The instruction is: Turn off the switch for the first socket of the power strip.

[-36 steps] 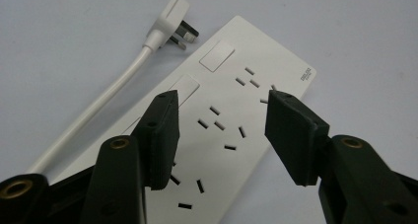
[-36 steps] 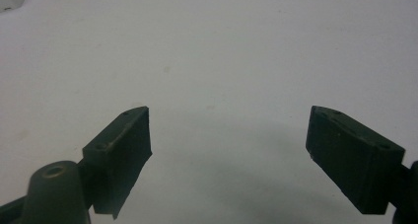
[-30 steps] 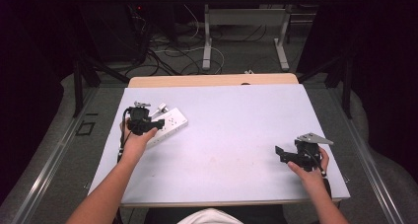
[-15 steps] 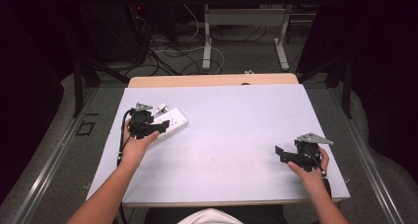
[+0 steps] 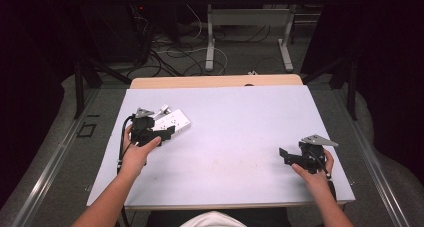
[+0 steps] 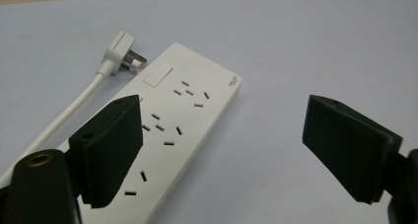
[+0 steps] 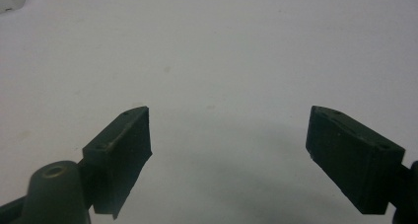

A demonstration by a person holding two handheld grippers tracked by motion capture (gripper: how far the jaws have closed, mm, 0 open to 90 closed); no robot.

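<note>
Our left gripper (image 6: 222,150) has its jaws spread wide; they have just been opening, and nothing is pinched between them. Its left jaw hangs over the near part of the white power strip (image 6: 182,130), while its right jaw stands over bare table beside the strip. From above, we see this gripper (image 5: 167,132) at the left side of the table, just at the strip's near end, with our left hand (image 5: 136,154) wrapped around its body.

The power strip (image 5: 172,122) lies flat on the pale blue tabletop (image 5: 240,137), sockets facing up, slanted across the left part of the surface. Its white cord runs along one side, and the plug (image 6: 121,58) rests on the table just beside the strip's far end, prongs pointing at it.

Our right gripper (image 7: 229,155) also has its jaws spread, with only bare tabletop between them. From above it (image 5: 284,157) sits near the right front corner, well apart from the strip, held by our right hand (image 5: 312,169).
</note>
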